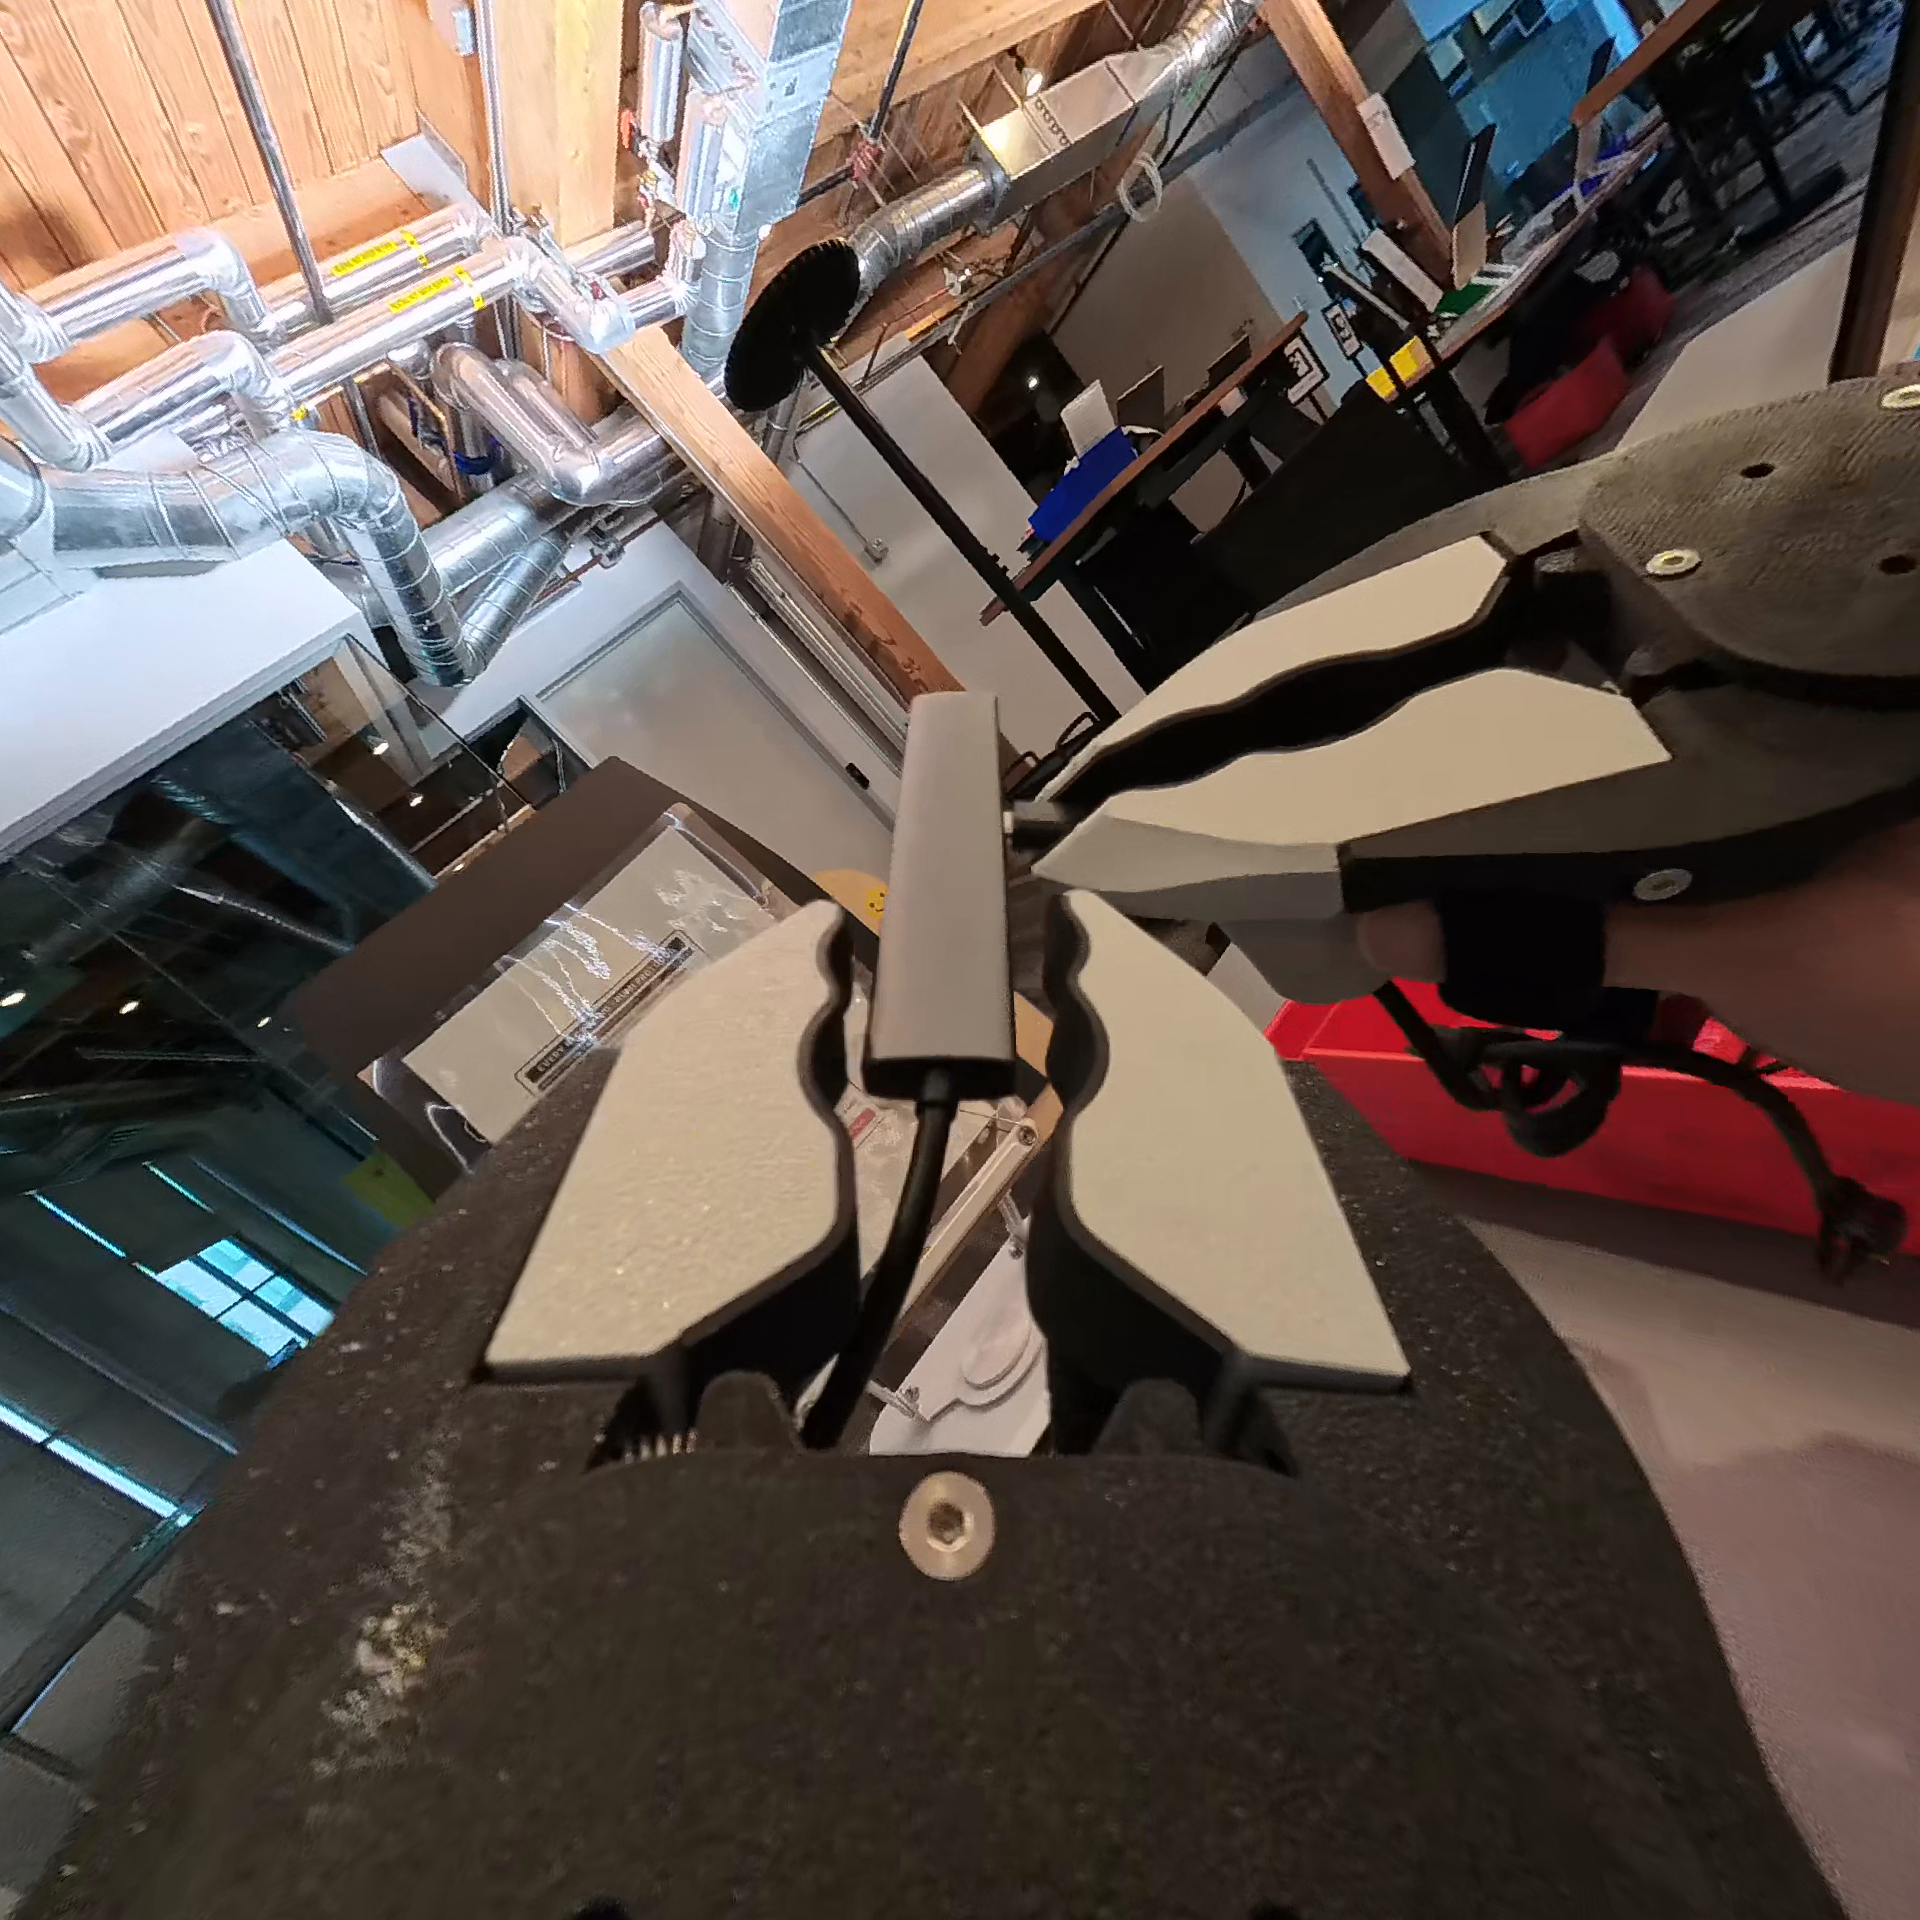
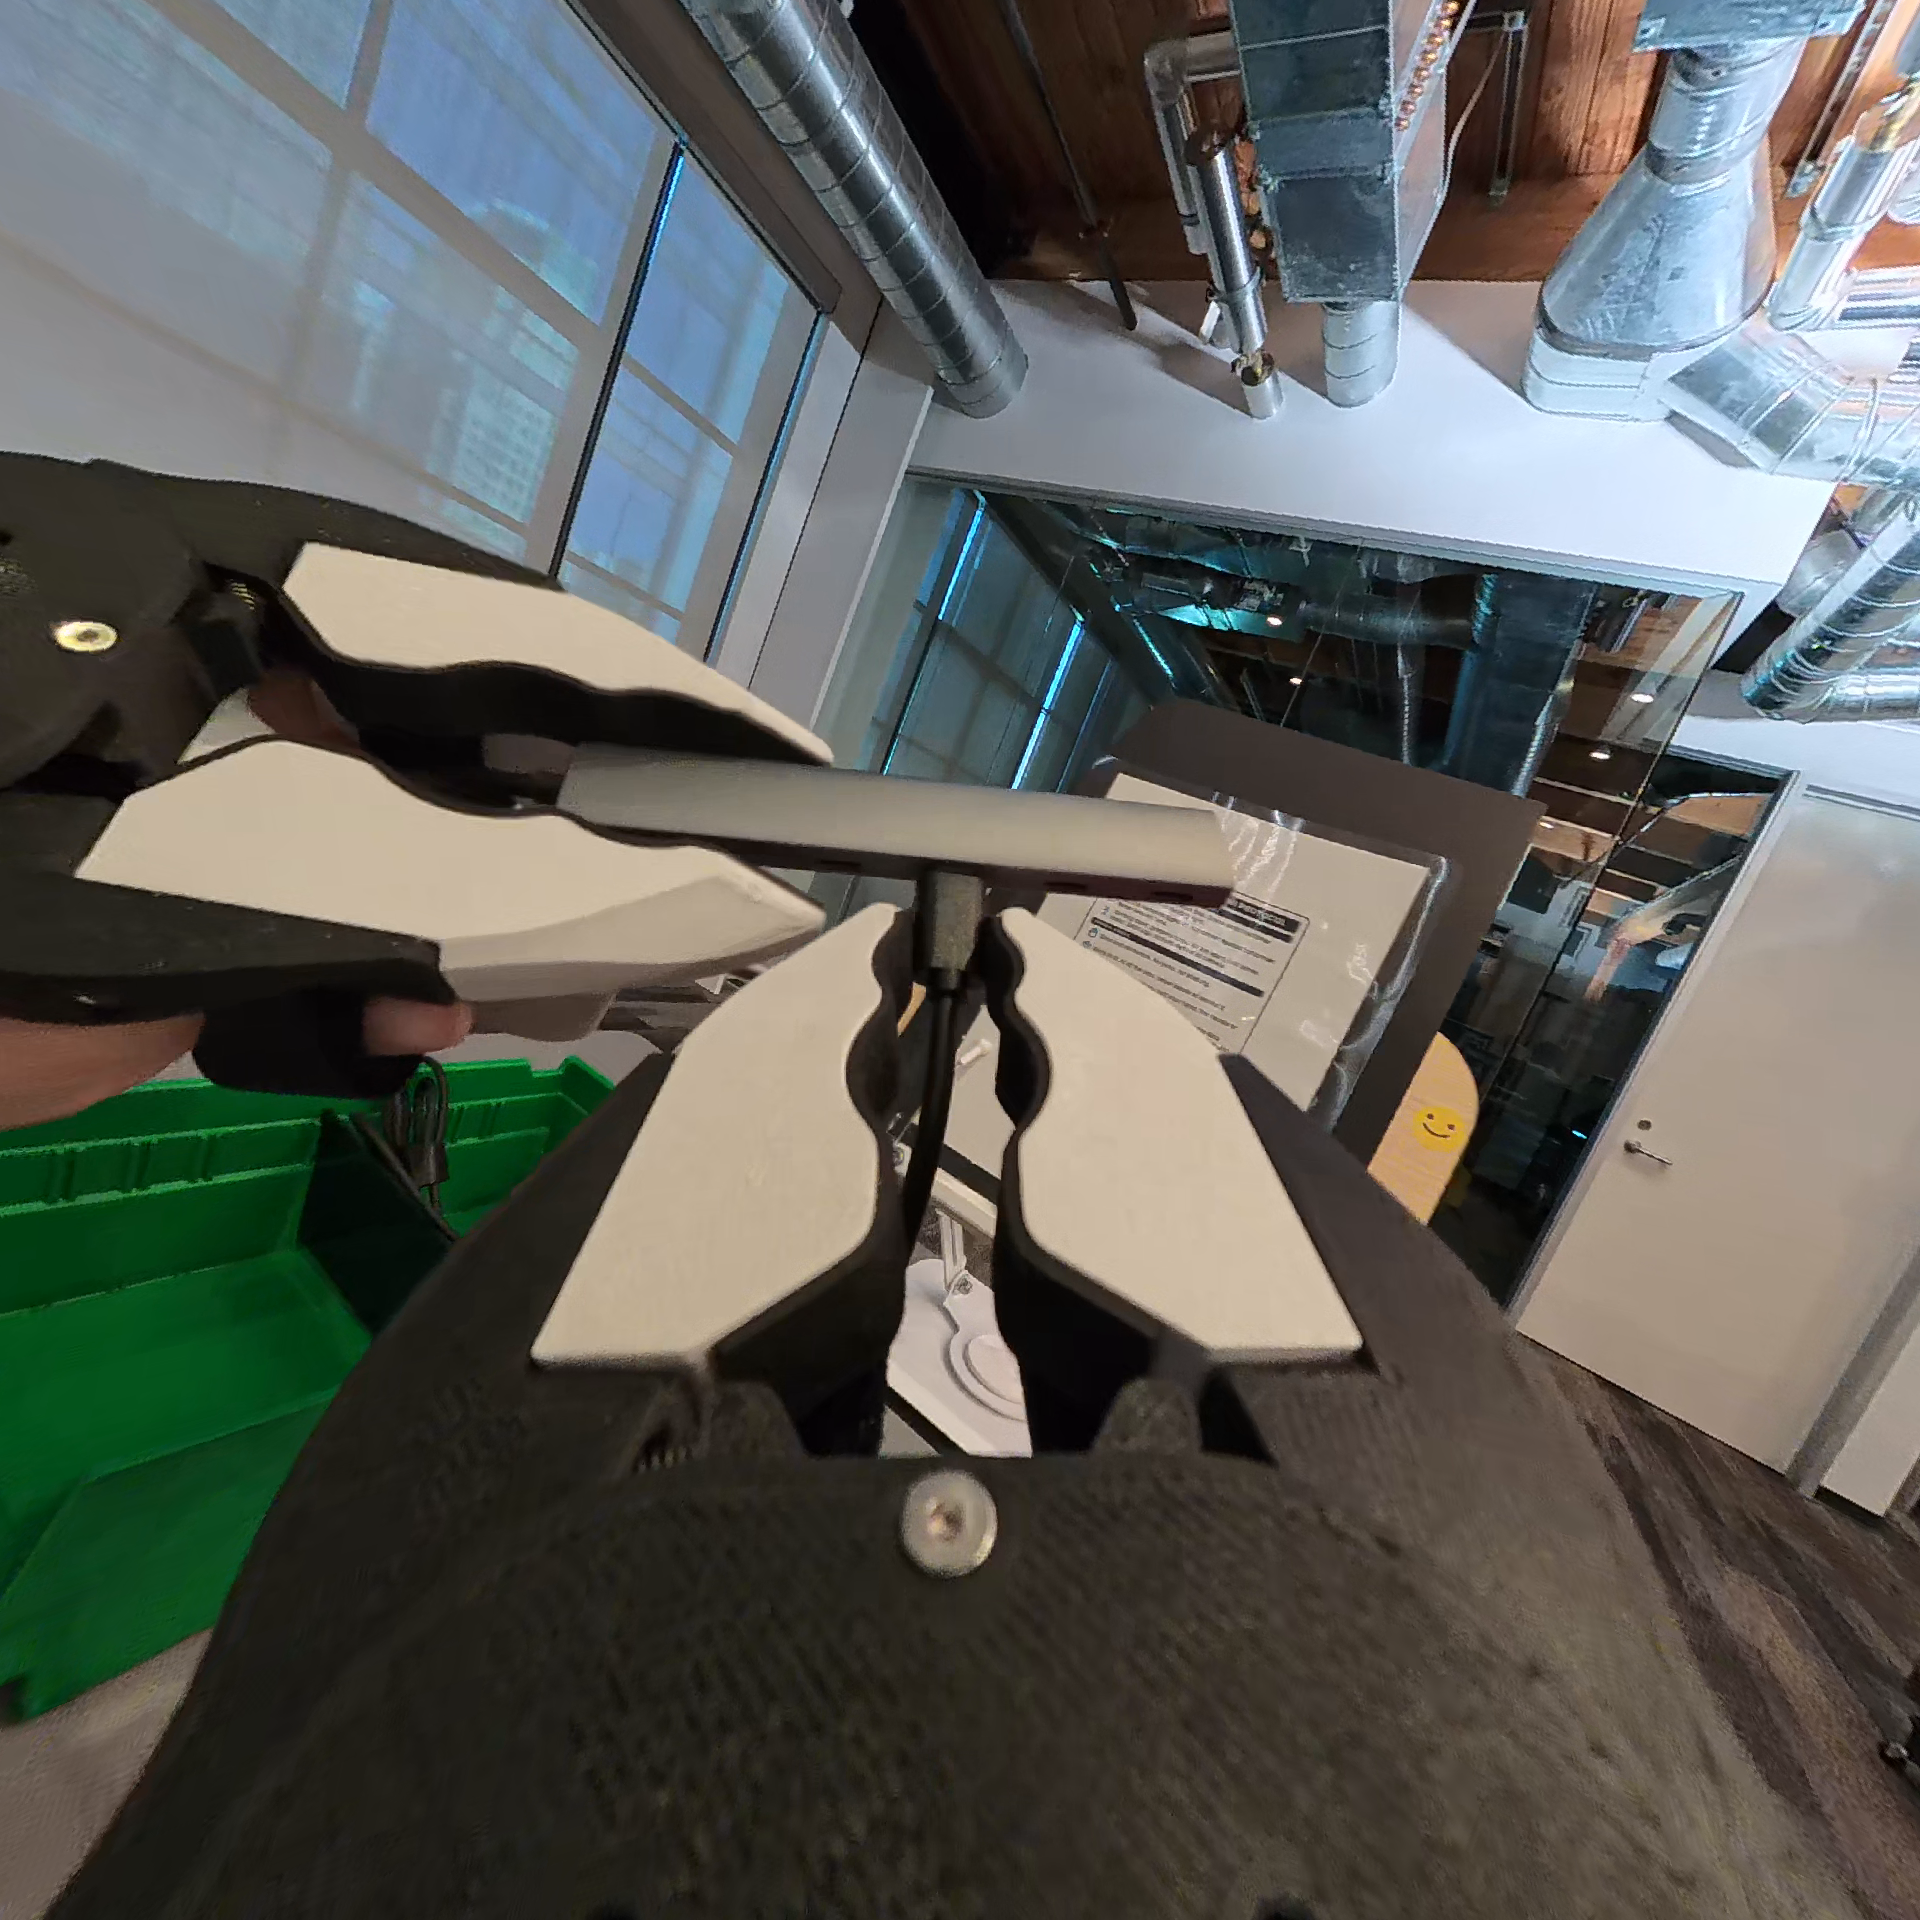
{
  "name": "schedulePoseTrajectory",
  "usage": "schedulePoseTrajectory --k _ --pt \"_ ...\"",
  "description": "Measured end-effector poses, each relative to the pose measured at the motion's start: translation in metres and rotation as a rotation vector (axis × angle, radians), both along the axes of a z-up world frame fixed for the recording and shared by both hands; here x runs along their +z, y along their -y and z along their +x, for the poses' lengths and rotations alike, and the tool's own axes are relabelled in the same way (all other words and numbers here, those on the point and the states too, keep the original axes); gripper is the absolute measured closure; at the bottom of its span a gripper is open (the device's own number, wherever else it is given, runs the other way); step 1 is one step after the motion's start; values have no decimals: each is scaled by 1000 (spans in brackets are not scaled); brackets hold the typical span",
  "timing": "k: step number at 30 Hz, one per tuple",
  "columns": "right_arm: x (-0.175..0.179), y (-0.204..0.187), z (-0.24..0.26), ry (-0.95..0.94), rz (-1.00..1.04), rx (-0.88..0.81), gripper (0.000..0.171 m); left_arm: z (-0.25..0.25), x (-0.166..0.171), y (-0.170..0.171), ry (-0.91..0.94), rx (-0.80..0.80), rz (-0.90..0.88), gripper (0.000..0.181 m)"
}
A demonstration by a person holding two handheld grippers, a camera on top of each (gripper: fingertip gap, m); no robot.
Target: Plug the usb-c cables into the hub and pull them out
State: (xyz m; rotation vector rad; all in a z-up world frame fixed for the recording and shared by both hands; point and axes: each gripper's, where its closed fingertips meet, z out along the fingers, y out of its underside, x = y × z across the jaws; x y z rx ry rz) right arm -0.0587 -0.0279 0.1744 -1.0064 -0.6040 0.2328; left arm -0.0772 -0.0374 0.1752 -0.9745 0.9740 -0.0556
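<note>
A printed sheet [image 2: 1216, 971] bears small text.

My slim grey hub [image 2: 894, 821] lies level, its far end at three o'clock. A black usb-c cable [image 2: 951, 914] sits plugged in its underside, trailing toward six.

Two grippers up: the left gripper [image 1: 948, 925] and the right gripper [image 2: 943, 940]. One hub [image 1: 943, 894] between them. One cable [image 2: 935, 1081] showing in the right wrist view, its one plug [image 2: 951, 920] at the hub's side. One more cord [image 1: 904, 1226] trailing off the hub's end. One red bin [image 1: 1558, 1122], one green bin [image 2: 187, 1330]. One smiley sticker [image 2: 1439, 1125], one white door [image 2: 1704, 1122].
</note>
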Motion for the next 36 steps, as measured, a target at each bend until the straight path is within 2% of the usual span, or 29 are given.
schedulePoseTrajectory --k 3,17,32,36 --pt "-3 -1 -3 13 -2 -1 157 0 2 1 13 -11 25 157" --pt "-11 -14 3 -45 -63 2 157 4 -6 -16 47 4 -59 156" --pt "-10 -10 -2 35 -66 56 157 -1 -4 -11 -36 5 14 156" --pt "-11 -14 4 -7 -51 -51 157 5 -6 -13 -12 68 39 157"
